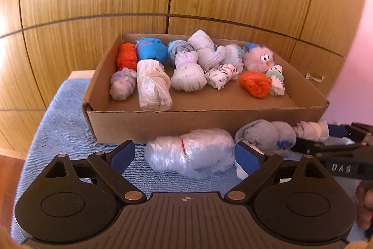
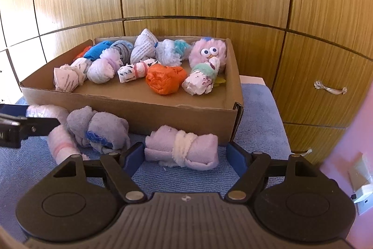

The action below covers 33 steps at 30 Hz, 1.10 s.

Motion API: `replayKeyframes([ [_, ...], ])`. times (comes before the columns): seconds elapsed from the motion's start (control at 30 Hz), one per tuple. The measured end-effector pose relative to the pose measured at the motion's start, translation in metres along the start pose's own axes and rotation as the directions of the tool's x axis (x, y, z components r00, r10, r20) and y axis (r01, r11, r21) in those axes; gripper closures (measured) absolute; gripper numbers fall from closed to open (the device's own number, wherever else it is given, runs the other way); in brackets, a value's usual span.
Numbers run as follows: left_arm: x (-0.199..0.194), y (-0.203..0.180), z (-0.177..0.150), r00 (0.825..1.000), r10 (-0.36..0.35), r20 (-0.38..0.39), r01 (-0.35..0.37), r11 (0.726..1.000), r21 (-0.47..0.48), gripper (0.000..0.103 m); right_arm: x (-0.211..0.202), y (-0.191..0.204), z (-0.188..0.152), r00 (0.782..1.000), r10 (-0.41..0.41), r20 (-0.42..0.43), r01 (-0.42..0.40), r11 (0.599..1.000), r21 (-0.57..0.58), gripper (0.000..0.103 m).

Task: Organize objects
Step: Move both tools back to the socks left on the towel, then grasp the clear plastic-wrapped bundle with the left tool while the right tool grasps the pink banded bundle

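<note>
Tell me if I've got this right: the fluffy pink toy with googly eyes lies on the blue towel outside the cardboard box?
Not quite. The fluffy pink toy with googly eyes sits inside the cardboard box, near its back right corner, not on the blue towel. The right wrist view shows it.

A shallow cardboard box [image 1: 149,125] stood on a blue towel [image 1: 58,127], holding many rolled bundles: two orange ones [image 1: 255,83], a bright blue one [image 1: 152,51], several white patterned ones, and a fluffy pink toy with googly eyes [image 1: 258,58]. Three bundles lay on the towel in front of the box's near wall. At the left lay a clear plastic-wrapped roll [image 1: 191,154] banded in red, on its side. In the middle sat a grey fleece bundle [image 2: 98,130] with a blue patch. At the right lay a pale lilac roll [image 2: 184,148], tied with a white strip
</note>
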<state>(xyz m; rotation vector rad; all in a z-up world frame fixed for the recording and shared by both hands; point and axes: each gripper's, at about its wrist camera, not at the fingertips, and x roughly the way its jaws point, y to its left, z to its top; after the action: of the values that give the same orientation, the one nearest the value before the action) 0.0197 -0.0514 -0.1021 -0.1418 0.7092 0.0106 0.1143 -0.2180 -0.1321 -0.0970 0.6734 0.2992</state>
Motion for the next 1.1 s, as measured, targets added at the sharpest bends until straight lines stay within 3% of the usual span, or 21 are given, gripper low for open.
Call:
replayKeyframes([
  [0.1,0.003,0.004,-0.001,0.999,-0.043,-0.006,0.043,0.998,-0.039,0.022,0.001,0.001,0.000,1.000,-0.006,0.005,0.006,1.000,0.000,0.036],
  [0.2,0.001,0.007,-0.003,0.998,-0.067,0.004,0.067,0.997,-0.045,0.027,-0.002,0.001,-0.001,1.000,0.001,0.017,-0.001,1.000,0.001,0.045],
  [0.63,-0.030,0.023,0.003,0.997,-0.045,0.061,0.049,0.997,-0.052,0.029,-0.033,0.003,-0.003,0.997,0.013,0.078,-0.011,1.000,-0.021,0.046],
  [0.9,-0.056,0.015,0.040,0.992,-0.047,0.116,0.037,0.996,0.083,0.030,-0.072,-0.009,0.032,0.987,0.016,0.159,-0.005,0.997,-0.071,0.046],
  [1.1,-0.060,0.001,0.083,0.989,-0.079,0.127,0.047,0.970,0.237,0.030,-0.086,-0.015,0.072,0.978,0.074,0.194,-0.047,0.989,-0.140,0.046],
])
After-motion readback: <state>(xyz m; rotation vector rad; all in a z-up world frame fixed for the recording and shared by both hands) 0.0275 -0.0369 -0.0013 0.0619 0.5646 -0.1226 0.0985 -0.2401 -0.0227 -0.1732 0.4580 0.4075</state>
